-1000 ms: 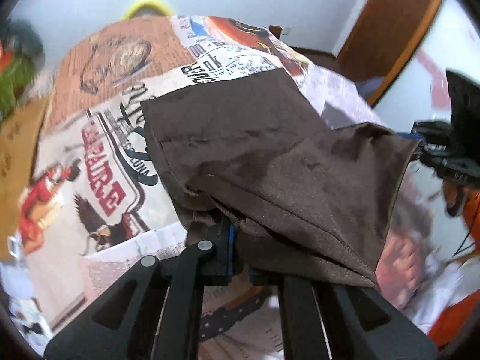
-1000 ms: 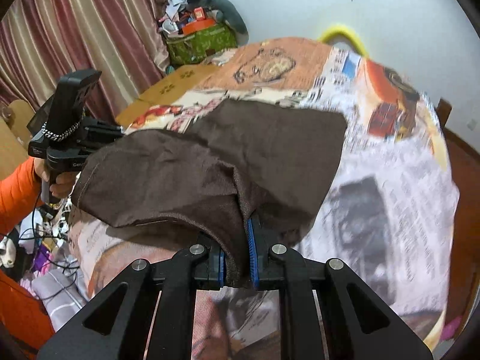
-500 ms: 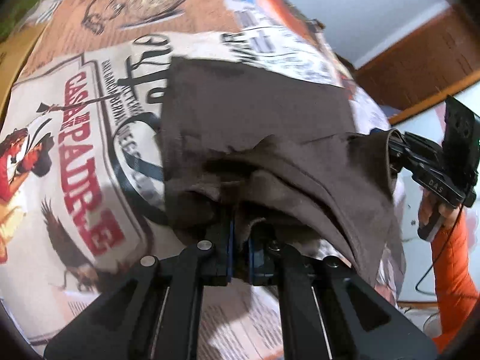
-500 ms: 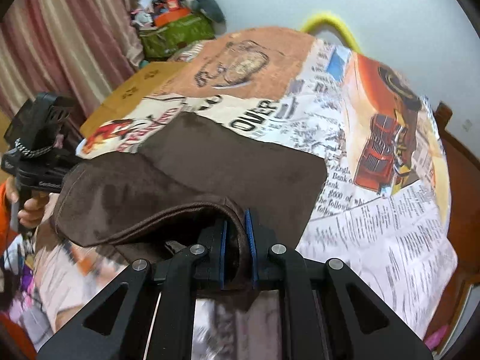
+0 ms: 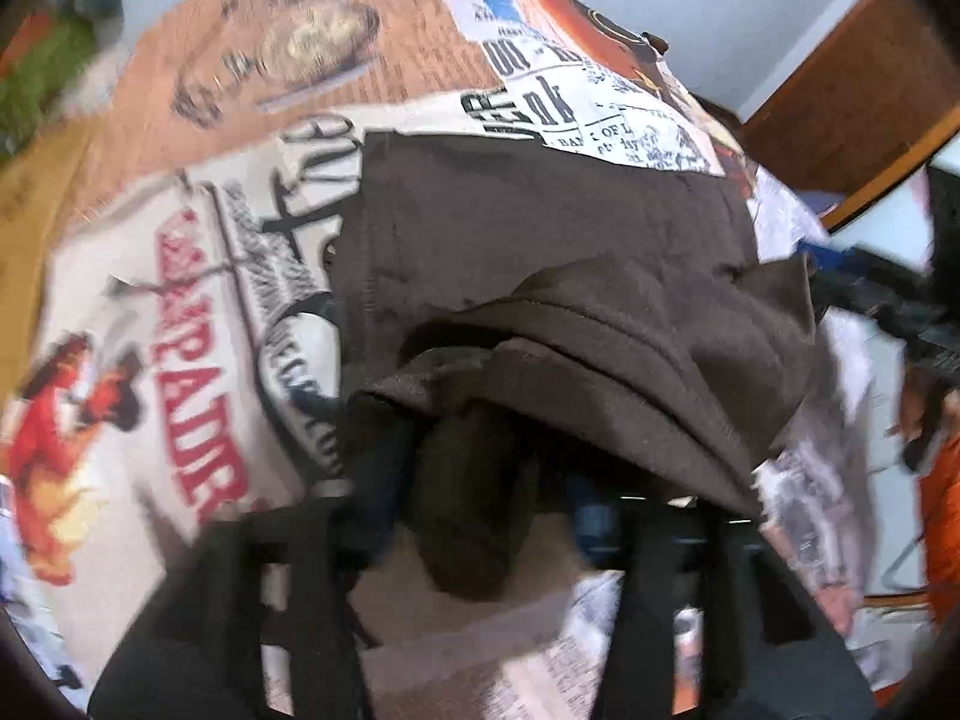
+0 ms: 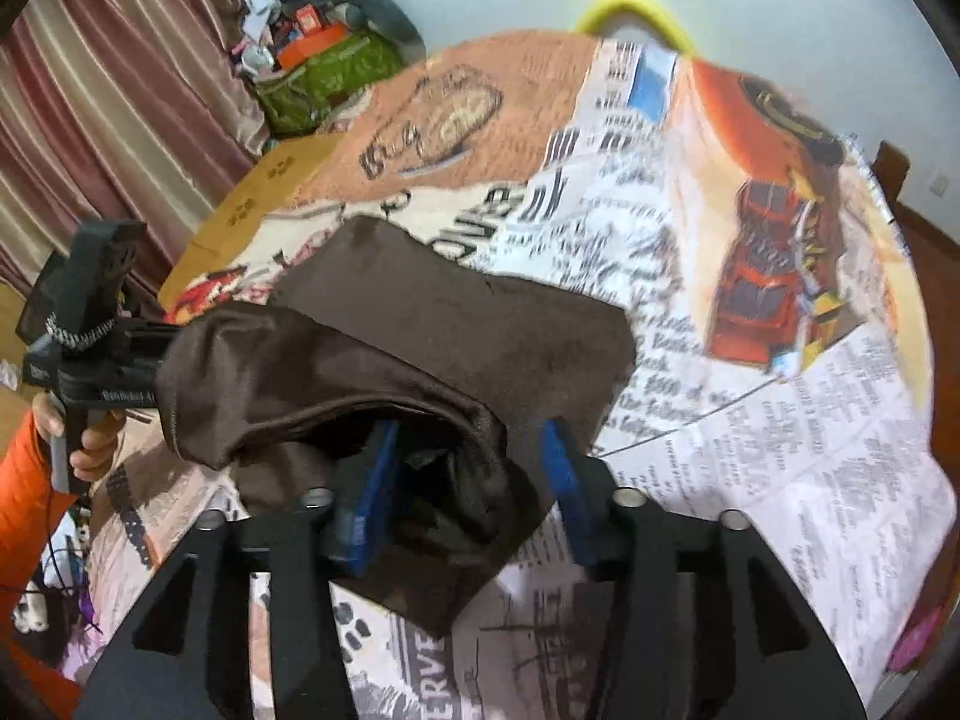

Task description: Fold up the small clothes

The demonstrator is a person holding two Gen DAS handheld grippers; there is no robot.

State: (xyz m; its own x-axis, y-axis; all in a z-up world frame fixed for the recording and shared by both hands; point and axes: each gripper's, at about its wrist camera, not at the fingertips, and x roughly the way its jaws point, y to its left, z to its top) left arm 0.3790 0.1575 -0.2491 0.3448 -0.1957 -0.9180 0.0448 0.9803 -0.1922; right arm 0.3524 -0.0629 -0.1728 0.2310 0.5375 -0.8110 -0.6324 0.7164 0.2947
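Left wrist view: left tool [image 5: 486, 516] blurred at bottom, jaws opening, brown garment [image 5: 540, 252] fold draped between them, pads off it. Garment at frame centre on printed cover [image 5: 150, 276]; red lettering on left half-readable.

Right wrist view: right tool [image 6: 474, 480] jaws opening, blue pads clear of cloth hanging between them. Green bag [image 6: 324, 75] upper left, curtain [image 6: 90, 90] far left. "SERVE" legible at bottom.

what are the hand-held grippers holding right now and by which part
Nothing is clamped: both sets of jaws are opening. The brown garment still has its folded near edge lying loose between the pads of the right hand-held gripper and the left hand-held gripper.
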